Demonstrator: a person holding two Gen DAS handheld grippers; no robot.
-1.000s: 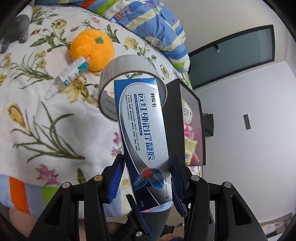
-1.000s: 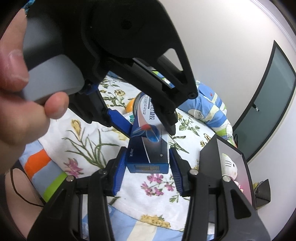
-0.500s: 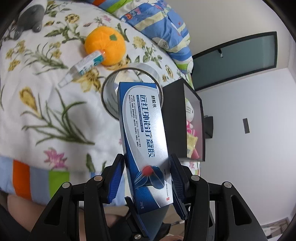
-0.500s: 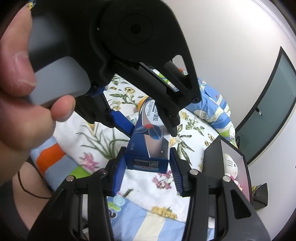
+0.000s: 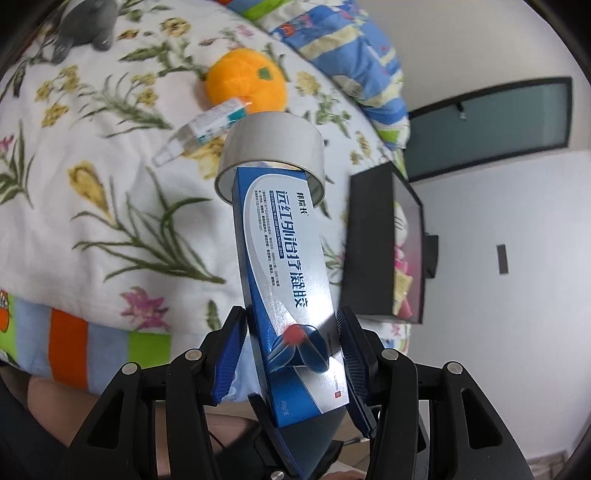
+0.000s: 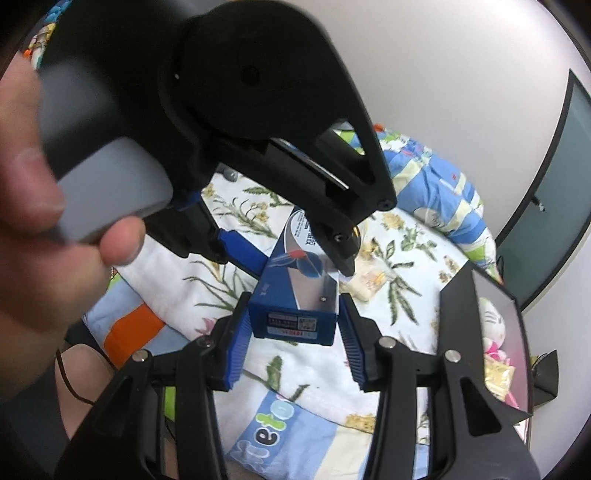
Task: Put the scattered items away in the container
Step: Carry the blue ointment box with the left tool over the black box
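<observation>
A long blue and silver ointment box (image 5: 286, 266) is held between both grippers above the flowered bedspread. My left gripper (image 5: 290, 352) has its pads on the box's near end. My right gripper (image 6: 293, 330) is shut on the box's other end (image 6: 293, 317). A roll of grey tape (image 5: 271, 149) hangs around the box's far end. The black container (image 5: 384, 247) stands at the right with a Hello Kitty plush (image 6: 493, 325) and a snack packet inside. A small spray bottle (image 5: 201, 129) and an orange plush (image 5: 245, 83) lie on the bed beyond the tape.
A grey plush (image 5: 79, 27) lies at the far left of the bed. A blue striped pillow (image 5: 351, 48) is at the bed's head. The person's hand (image 6: 40, 206) and the left gripper's body fill the upper left of the right wrist view. A white wall and dark door stand at right.
The box, held in both grippers, has lifted and drawn back from the bed, and the tape roll now hangs on its far end. The bed looks farther away.
</observation>
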